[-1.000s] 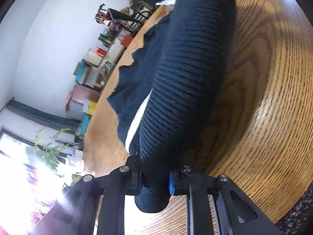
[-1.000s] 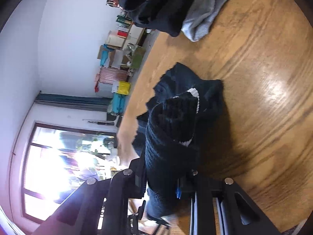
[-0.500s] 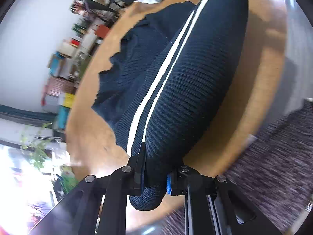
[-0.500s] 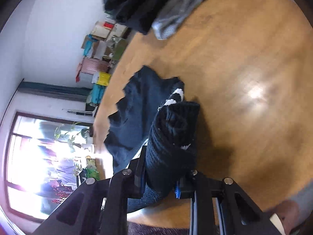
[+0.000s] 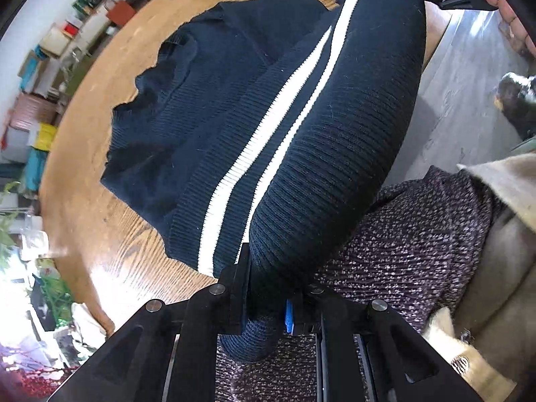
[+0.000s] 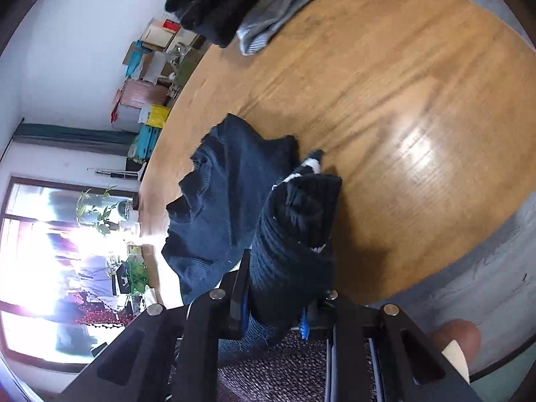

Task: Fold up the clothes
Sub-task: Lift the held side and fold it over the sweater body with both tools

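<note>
1. The left hand-held gripper (image 5: 268, 296) is clamped tight on a bunched end of the dark ribbed sweater (image 5: 301, 127), the knit wedged between its two fingers with no gap showing.
2. The right hand-held gripper (image 6: 278, 305) is likewise closed on a thick wad of the same sweater (image 6: 227, 207); its fingers press the cloth from both sides.
3. The ribbed hem with two white stripes (image 5: 264, 140) runs taut between the two grips, lifted off the wood, while the rest of the sweater lies rumpled on the round wooden surface (image 5: 100, 227), near its edge.
4. A pile of other clothes (image 6: 241, 3), dark and grey, sits at the far side of the surface (image 6: 385, 83), well apart from the sweater.
5. Step in hand, as I judge it: the sweater is being held by its hem and stretched out so it can be spread, so the folding proper has hardly begun.
6. The next move probably calls for both grips to keep the hem taut and level, carry it over bare wood, and lower it so the body lies flat without creases.
7. Risk: the body is bunched and may land wrinkled, or hang off the near edge.
</note>
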`<state>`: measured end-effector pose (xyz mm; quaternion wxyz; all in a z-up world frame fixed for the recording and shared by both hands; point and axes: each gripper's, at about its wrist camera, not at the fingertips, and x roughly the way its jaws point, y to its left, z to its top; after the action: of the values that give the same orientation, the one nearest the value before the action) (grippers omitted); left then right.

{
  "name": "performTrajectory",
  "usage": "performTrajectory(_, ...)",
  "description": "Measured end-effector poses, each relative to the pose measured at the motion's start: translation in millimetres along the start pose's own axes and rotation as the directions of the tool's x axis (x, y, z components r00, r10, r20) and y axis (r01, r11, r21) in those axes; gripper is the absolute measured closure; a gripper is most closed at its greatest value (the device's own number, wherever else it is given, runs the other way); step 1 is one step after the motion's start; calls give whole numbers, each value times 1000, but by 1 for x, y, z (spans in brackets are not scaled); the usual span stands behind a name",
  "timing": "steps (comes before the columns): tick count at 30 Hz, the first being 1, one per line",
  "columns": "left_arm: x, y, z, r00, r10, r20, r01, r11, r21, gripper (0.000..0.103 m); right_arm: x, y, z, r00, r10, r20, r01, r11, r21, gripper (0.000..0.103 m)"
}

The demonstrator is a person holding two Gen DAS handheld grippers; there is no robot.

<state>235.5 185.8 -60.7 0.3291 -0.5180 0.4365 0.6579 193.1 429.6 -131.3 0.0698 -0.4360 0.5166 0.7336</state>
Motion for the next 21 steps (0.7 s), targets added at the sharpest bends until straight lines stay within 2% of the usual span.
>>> performTrajectory(3, -7, 26, 7, 998, -68, -12, 67, 996, -55, 87, 6, 16, 11, 999, 21, -25, -21, 1000, -2, 79)
performTrajectory(8, -22, 46, 2, 982, -187, 16, 187, 968, -166, 87, 5, 26, 17, 999, 35, -22, -35, 999, -7, 79)
performTrajectory(12, -25, 56, -5, 961, -270, 62, 277, 932, -236, 87, 2, 30, 20, 999, 43, -14, -43, 999, -4, 79)
performTrajectory(14, -25, 55, -10, 945, -315, 83, 326, 908, -262, 87, 1, 31, 20, 999, 46, -11, -46, 999, 0, 79)
performTrajectory(15, -26, 53, -14, 932, -350, 90, 361, 893, -268, 87, -1, 27, 18, 999, 45, -13, -45, 999, 12, 79)
performTrajectory(19, -24, 38, -21, 904, -420, 77, 425, 865, -266, 87, -12, 13, 8, 999, 48, -21, -46, 998, 49, 79)
performTrajectory(21, -22, 40, -21, 898, -432, 80, 437, 858, -270, 87, -13, 10, 8, 999, 46, -23, -45, 997, 56, 79)
